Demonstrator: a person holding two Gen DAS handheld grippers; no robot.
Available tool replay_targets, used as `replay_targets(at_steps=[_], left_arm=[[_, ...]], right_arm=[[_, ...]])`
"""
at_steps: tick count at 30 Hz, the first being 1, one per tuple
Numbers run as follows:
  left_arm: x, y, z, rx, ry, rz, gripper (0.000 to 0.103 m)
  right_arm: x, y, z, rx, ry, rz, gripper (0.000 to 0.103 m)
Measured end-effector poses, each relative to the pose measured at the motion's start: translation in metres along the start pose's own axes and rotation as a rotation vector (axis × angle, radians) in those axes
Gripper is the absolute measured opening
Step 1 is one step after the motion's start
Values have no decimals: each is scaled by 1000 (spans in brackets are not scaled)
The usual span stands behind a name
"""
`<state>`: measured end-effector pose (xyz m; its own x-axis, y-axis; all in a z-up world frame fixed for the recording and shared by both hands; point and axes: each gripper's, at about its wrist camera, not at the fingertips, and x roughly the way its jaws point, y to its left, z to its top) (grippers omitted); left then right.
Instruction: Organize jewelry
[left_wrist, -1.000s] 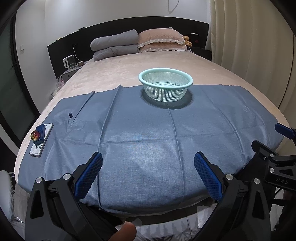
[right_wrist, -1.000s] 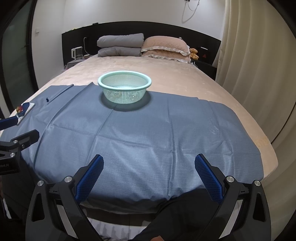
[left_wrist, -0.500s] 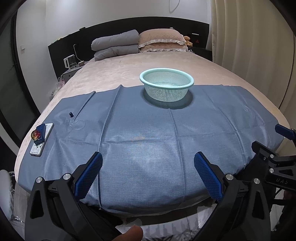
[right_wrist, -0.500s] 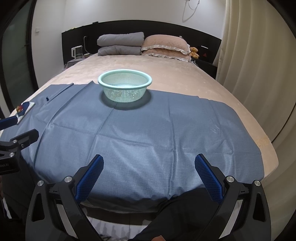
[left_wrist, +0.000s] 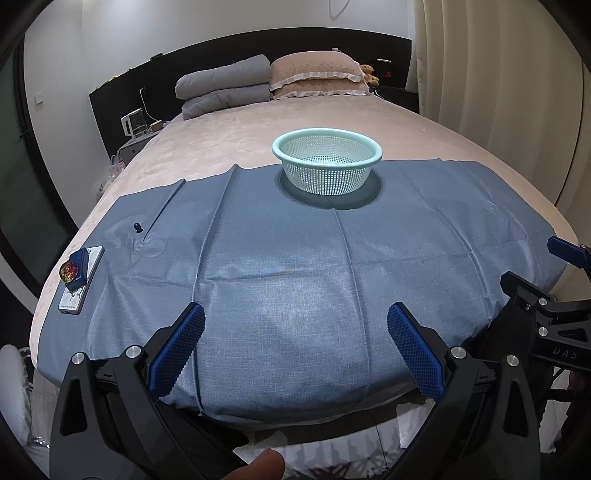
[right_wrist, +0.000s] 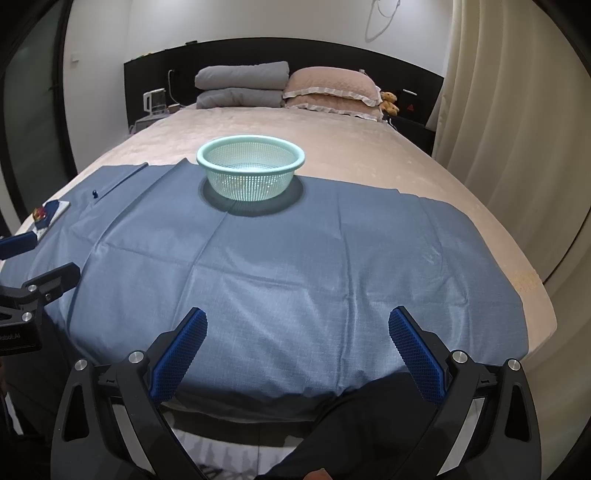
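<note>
Jewelry here is a red-gold bauble (left_wrist: 68, 270) on a blue box (left_wrist: 78, 269) atop a white card (left_wrist: 82, 279) at the blue cloth's (left_wrist: 295, 258) left edge, plus a tiny dark stud (left_wrist: 137, 226) nearby. The left view shows them clearly; the right view just as specks. Mint basket (left_wrist: 327, 152) sits mid far edge, left gripper (left_wrist: 295, 325) and right gripper (right_wrist: 297, 328) both spread wide, holding nothing.

The left gripper (left_wrist: 295, 323) and right gripper (right_wrist: 297, 328) share one build: black angular frames with silver round-head screws, and fingers (left_wrist: 176, 348) faced with blue cross-hatched pads. White lettering marks one black body, and a bare fingertip (left_wrist: 260, 466) shows below.
</note>
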<state>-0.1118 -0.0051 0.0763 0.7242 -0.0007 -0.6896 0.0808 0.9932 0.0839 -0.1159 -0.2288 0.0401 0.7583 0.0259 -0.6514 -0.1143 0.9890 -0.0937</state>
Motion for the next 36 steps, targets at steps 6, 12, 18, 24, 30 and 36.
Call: replay_targets(at_steps=[6,12,18,24,30,36], left_arm=[[1,-2,0,7,3,-4,97],[3,-2,0,7,7,-7,97],[3,0,0,1,10,-15,97],[3,0,-1,1,11,-23,97],[3,2,-3,-14,11,-72,97],[1,0,-4,-4,6,-73,97]], right_arm=[[1,0,0,-1,2,-1,95],[2,0,-1,-1,5,-1,95],[2,0,0,-4,6,0,95],[2,0,0,-5,6,-1,95],[2,1,-1,-7,6,-1,95],[2,2,-1,-10,5,-2,95]])
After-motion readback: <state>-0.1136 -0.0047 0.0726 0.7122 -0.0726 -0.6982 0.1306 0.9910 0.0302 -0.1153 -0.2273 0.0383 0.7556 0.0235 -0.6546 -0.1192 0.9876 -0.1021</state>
